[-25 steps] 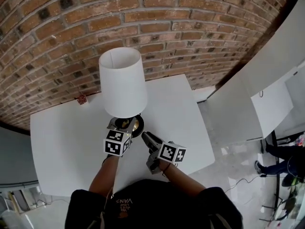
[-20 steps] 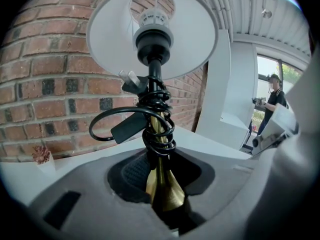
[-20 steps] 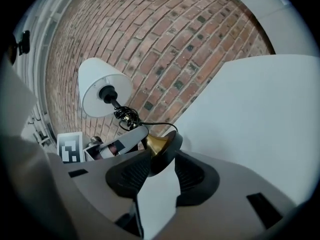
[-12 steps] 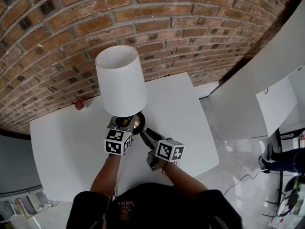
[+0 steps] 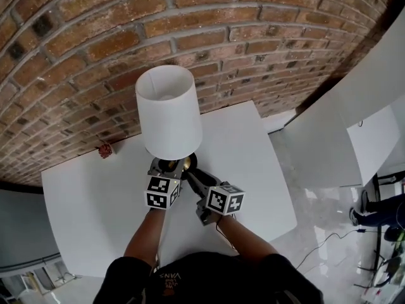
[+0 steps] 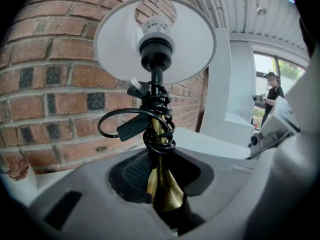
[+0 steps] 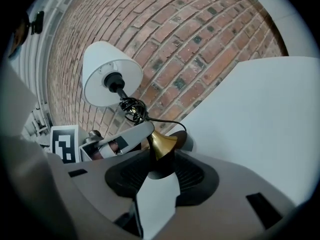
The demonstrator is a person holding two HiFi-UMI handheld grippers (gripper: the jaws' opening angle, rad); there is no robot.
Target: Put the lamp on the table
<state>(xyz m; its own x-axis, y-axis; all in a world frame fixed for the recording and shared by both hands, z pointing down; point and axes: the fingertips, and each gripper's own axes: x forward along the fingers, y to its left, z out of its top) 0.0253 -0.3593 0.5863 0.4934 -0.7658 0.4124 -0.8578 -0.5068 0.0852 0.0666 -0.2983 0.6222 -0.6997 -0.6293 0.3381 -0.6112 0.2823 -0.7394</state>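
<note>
The lamp has a white shade (image 5: pixel 169 113), a brass stem (image 6: pixel 160 179) wound with black cord (image 6: pixel 155 119), and a round base (image 5: pixel 180 164) standing on the white table (image 5: pixel 243 147) near the brick wall. My left gripper (image 5: pixel 166 168) has the brass stem between its jaws, which are closing and touch it on both sides. My right gripper (image 5: pixel 190 177) is open just right of the base. The brass flare (image 7: pixel 162 141) shows beyond its tips, with nothing between the pads. In the right gripper view the left gripper (image 7: pixel 112 144) reaches in at the stem.
A brick wall (image 5: pixel 190 30) runs behind the table. A small red object (image 5: pixel 105 150) lies at the table's back left. White panels (image 5: pixel 354 125) stand to the right over a glossy floor. A person (image 6: pixel 272 86) stands far off by a window.
The head view has shifted, so the lamp sits a little further right in it. Both grippers stay at the lamp's base, the right one slightly nearer it.
</note>
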